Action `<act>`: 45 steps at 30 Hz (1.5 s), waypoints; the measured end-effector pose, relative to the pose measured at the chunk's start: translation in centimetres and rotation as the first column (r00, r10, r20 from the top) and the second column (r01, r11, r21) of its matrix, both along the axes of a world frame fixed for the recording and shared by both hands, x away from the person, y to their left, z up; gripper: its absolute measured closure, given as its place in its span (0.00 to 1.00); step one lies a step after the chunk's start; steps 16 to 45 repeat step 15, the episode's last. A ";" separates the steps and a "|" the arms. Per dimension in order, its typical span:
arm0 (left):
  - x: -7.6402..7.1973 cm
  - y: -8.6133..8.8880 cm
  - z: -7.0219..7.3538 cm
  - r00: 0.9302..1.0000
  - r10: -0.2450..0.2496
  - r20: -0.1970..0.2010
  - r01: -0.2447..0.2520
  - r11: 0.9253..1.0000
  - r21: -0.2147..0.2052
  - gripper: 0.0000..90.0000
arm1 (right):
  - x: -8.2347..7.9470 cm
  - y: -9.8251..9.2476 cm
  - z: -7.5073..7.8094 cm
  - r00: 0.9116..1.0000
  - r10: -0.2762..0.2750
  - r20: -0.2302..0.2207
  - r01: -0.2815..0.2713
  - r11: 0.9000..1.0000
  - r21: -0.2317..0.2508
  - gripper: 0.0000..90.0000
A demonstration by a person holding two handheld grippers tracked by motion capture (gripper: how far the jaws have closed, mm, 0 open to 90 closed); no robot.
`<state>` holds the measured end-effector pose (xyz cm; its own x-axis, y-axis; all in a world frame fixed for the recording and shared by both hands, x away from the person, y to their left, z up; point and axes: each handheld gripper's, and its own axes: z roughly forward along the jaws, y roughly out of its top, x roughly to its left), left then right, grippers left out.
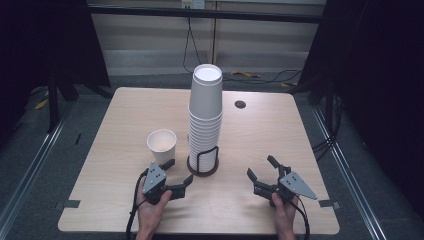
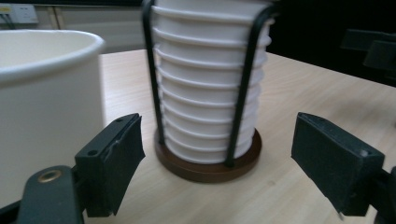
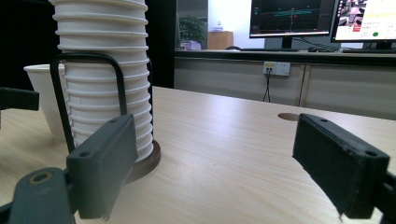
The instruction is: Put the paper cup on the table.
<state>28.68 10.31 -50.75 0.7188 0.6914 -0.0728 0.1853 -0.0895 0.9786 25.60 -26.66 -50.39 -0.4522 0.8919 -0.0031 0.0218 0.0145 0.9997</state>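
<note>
While both grippers' jaws stand apart and empty, the single cup (image 1: 162, 145) stands upright, mouth up.

Left tongs (image 1: 175, 174) and right tongs (image 1: 261, 167) both agape, empty.

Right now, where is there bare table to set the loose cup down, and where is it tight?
Bare: the right half of the table, between the cup stack and the right edge, from the round hole to the right tool; also the far left corner behind the loose cup. Tight: where loose cup, holder base and left tool crowd together.
</note>
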 end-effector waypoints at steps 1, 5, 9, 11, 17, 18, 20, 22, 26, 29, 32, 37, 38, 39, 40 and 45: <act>-0.1 -0.1 0.0 1.000 0.008 0.003 -0.008 1.000 0.001 0.18 | 0.0 0.0 0.0 1.000 0.000 0.000 0.000 1.000 0.000 0.15; -0.4 0.1 -0.1 0.999 0.006 0.046 -0.005 1.000 -0.024 0.18 | 0.0 0.0 0.0 1.000 0.000 0.000 0.000 1.000 0.000 0.15; -1.3 0.2 -0.4 0.992 0.004 0.130 0.002 0.999 -0.045 0.18 | 0.0 0.0 0.0 1.000 -0.001 -0.001 0.001 1.000 -0.002 0.15; -1.5 0.6 -0.5 0.987 0.016 0.158 -0.003 0.997 -0.080 0.18 | 0.0 0.0 0.0 1.000 -0.002 -0.002 0.002 1.000 -0.001 0.15; -1.6 0.7 -0.5 0.986 0.032 0.165 -0.020 0.997 -0.076 0.18 | 0.0 0.0 0.0 1.000 0.003 0.000 -0.003 1.000 0.001 0.15; -1.6 0.7 -0.5 0.986 0.032 0.165 -0.020 0.997 -0.076 0.18 | 0.0 0.0 0.0 1.000 0.003 0.000 -0.003 1.000 0.001 0.15; -1.6 0.7 -0.5 0.986 0.032 0.165 -0.020 0.997 -0.076 0.18 | 0.0 0.0 0.0 1.000 0.003 0.000 -0.003 1.000 0.001 0.15; -1.6 0.7 -0.5 0.986 0.032 0.165 -0.020 0.997 -0.076 0.18 | 0.0 0.0 0.0 1.000 0.003 0.000 -0.003 1.000 0.001 0.15; -1.6 0.7 -0.5 0.986 0.032 0.165 -0.020 0.997 -0.076 0.18 | 0.0 0.0 0.0 1.000 0.003 0.000 -0.003 1.000 0.001 0.15; -1.6 0.7 -0.5 0.986 0.032 0.165 -0.020 0.997 -0.076 0.18 | 0.0 0.0 0.0 1.000 0.003 0.000 -0.003 1.000 0.001 0.15; -1.6 0.7 -0.5 0.986 0.032 0.165 -0.020 0.997 -0.076 0.18 | 0.0 0.0 0.0 1.000 0.003 0.000 -0.003 1.000 0.001 0.15; -1.6 0.7 -0.5 0.986 0.032 0.165 -0.020 0.997 -0.076 0.18 | 0.0 0.0 0.0 1.000 0.003 0.000 -0.003 1.000 0.001 0.15; -1.6 0.7 -0.5 0.986 0.032 0.165 -0.020 0.997 -0.076 0.18 | 0.0 0.0 0.0 1.000 0.003 0.000 -0.003 1.000 0.001 0.15; -1.6 0.7 -0.5 0.986 0.032 0.165 -0.020 0.997 -0.076 0.18 | 0.0 0.0 0.0 1.000 0.003 0.000 -0.003 1.000 0.001 0.15; -1.6 0.7 -0.5 0.986 0.032 0.165 -0.020 0.997 -0.076 0.18 | 0.0 0.0 0.0 1.000 0.003 0.000 -0.003 1.000 0.001 0.15; -1.6 0.7 -0.5 0.986 0.032 0.165 -0.020 0.997 -0.076 0.18 | 0.0 0.0 0.0 1.000 0.003 0.000 -0.003 1.000 0.001 0.15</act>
